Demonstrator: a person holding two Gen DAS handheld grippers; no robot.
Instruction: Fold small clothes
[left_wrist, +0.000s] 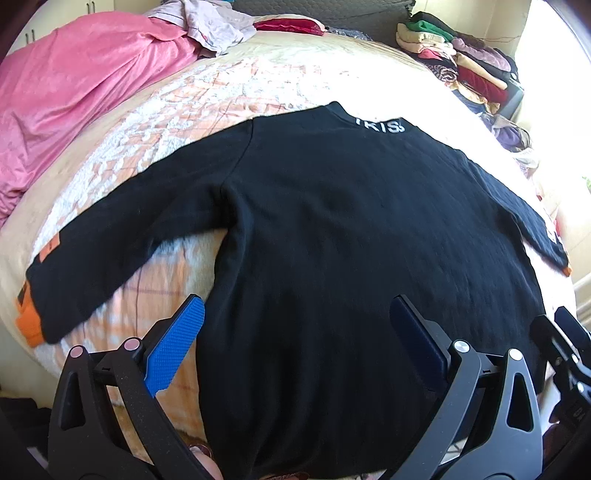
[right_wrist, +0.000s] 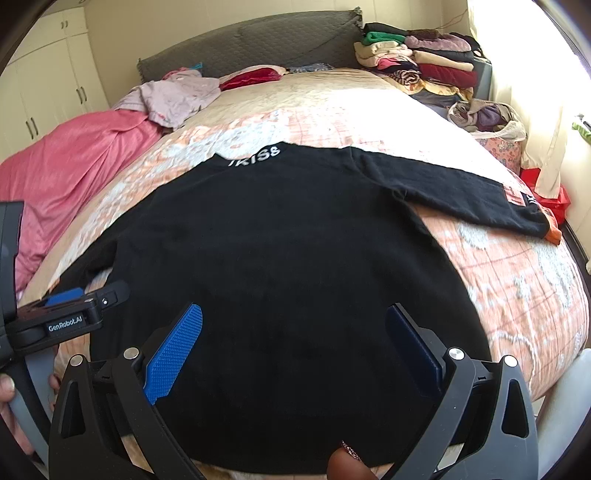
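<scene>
— Sweater (left_wrist: 332, 229), black and long-sleeved: how is it laid?

— It is spread flat, back up, on the bed (left_wrist: 229, 92), its hem toward the cameras and both sleeves stretched out sideways. The knit looks soft and matte. White letters are seen on the collar band (left_wrist: 378, 124), and orange cuffs (left_wrist: 27, 319) and patches at the sleeve ends.

— And the claws?

— The left claw (left_wrist: 295, 347) is held wide, its blue fingers (left_wrist: 175, 349) ribbed with a fine diamond texture on black plastic arms; nothing is gripped, and the lower part of the sweater is seen between them. The right claw (right_wrist: 295, 350) is likewise spread wide over the hem area, holding nothing. Whether the tips touch the cloth cannot be told. In the right wrist view the left claw's body is seen at the left edge, gripped by a hand (right_wrist: 9, 402).

— The surface and room?

— The bed is covered by a quilted spread with a peach grid and white raised patterns. A pink blanket (left_wrist: 74, 96) is bunched along the left side, with a crumpled pale garment (left_wrist: 210, 26) beyond it. A grey padded headboard (right_wrist: 251, 44) is seen, folded clothes (right_wrist: 424, 59) are stacked at the far right corner, and cream cupboards (right_wrist: 48, 81) stand at the left.
</scene>
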